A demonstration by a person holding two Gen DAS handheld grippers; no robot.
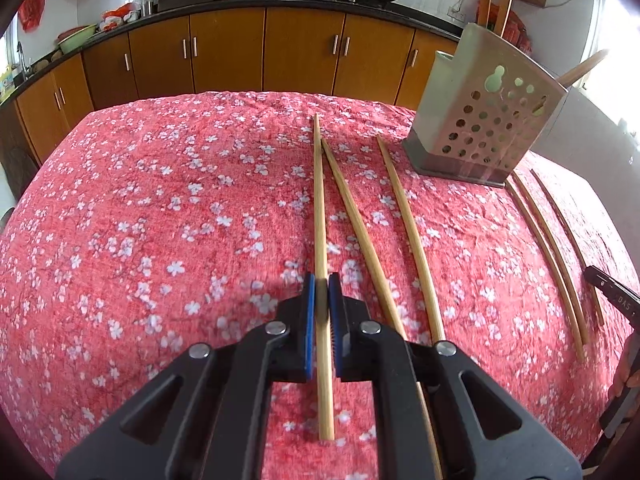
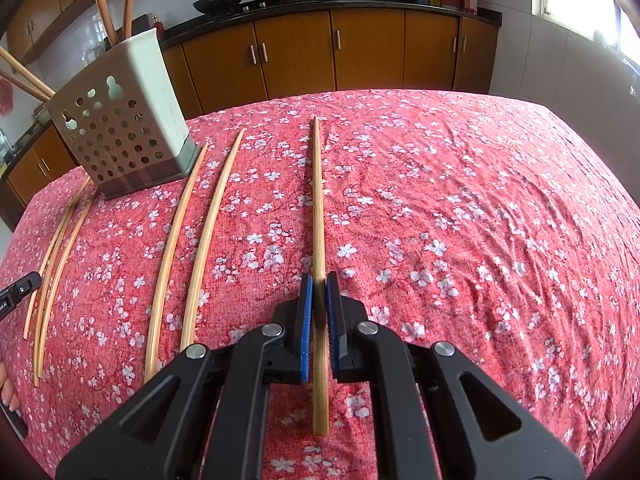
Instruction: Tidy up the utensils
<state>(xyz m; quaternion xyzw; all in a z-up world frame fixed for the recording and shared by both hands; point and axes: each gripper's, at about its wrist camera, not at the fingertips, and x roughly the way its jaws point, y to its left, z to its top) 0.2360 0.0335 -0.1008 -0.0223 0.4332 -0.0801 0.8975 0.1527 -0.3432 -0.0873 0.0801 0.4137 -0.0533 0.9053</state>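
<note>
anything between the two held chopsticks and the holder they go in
Nothing visible. The left gripper and right gripper each clamp a chopstick. Between them and the perforated holder only loose chopsticks lie flat on the cloth.

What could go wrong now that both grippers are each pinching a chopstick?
The left gripper pinches its chopstick near one end, so the long free length may swing or slip. The right gripper holds its chopstick likewise. The holder already carries chopsticks, which an incoming one could snag on.
</note>
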